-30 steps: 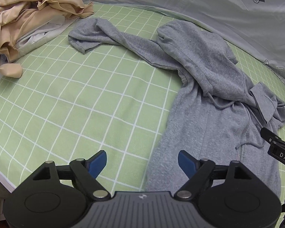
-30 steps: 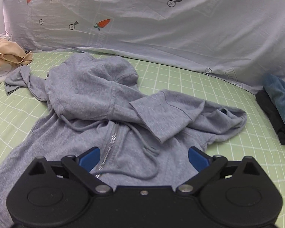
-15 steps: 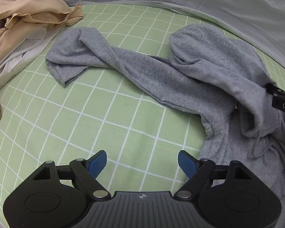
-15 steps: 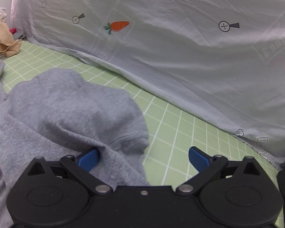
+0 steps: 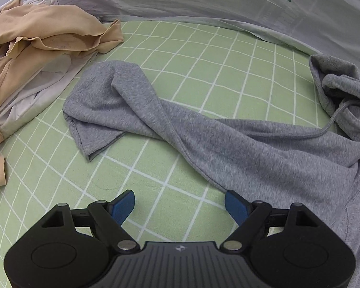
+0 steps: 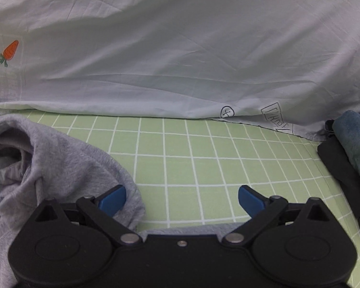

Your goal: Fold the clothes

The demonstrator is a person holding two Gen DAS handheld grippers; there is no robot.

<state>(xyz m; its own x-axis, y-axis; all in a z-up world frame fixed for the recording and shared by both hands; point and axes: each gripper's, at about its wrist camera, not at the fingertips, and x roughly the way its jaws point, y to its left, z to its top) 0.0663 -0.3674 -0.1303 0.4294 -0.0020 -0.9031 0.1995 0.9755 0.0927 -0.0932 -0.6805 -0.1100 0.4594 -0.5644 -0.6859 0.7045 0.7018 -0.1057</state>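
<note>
The grey hoodie (image 5: 240,144) sprawls across the green checked sheet (image 5: 204,67), one sleeve (image 5: 103,110) reaching toward the upper left. The left gripper (image 5: 180,205) hovers wide, holding nothing, at the hoodie's edge. The right gripper (image 6: 182,200) is wide too, beside hoodie folds at lower left. Tan clothes (image 5: 36,36) sit upper left.

Open green checked bedsheet (image 5: 204,76) lies ahead, clear between the crumpled grey fleece hoodie (image 5: 240,148) and the rumpled pale quilt with carrot prints (image 6: 180,60) walling the far edge. Left side's blocked by a heap of tan garments (image 5: 36,38); right edge by dark folded clothes (image 6: 343,168).
</note>
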